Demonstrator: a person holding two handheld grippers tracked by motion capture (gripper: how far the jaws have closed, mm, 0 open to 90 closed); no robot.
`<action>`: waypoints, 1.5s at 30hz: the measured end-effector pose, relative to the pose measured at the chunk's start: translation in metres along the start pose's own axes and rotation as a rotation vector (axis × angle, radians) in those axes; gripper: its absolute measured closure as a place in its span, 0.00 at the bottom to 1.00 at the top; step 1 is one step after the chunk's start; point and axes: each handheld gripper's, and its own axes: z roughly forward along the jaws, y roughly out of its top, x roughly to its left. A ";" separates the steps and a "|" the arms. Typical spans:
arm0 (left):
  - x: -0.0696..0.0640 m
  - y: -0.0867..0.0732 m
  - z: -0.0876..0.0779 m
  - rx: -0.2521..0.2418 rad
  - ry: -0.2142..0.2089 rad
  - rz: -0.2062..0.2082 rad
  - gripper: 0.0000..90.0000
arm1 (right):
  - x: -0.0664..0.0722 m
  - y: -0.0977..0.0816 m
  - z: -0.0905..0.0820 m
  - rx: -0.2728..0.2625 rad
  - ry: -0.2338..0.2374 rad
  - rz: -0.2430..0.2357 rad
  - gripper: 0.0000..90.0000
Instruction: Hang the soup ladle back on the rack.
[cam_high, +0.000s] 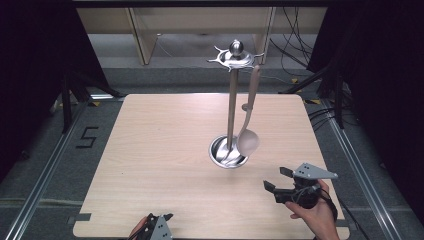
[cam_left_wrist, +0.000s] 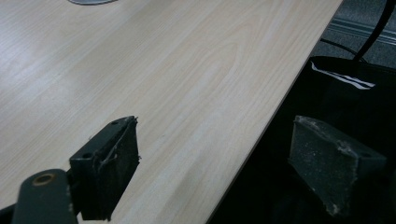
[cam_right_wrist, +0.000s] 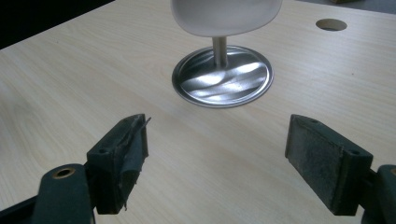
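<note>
Hanging ladle (cam_high: 248, 131) beside stand (cam_high: 231, 102); table edge (cam_high: 210, 235) near.

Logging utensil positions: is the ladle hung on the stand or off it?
Hung. The ladle dangles from a hook at the top of the stand, its bowl clear above the round base.

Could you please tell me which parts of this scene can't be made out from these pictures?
- Pale plastic ladle: right gripper view, handle cut off by the top edge.
- Round steel stand base: left gripper view, only a sliver at the top edge.
- Left hand-held gripper: high view, cut off by the bottom edge.
</note>
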 end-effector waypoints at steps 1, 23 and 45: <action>0.000 0.000 0.000 -0.001 0.001 0.000 0.17 | 0.001 -0.001 0.000 -0.003 -0.003 0.008 0.24; 0.000 0.000 0.000 -0.002 0.012 0.006 0.17 | 0.009 -0.018 -0.010 0.020 0.019 -0.022 0.22; 0.001 0.000 -0.001 0.008 0.009 0.013 0.17 | 0.017 -0.034 -0.013 0.050 0.033 -0.073 0.21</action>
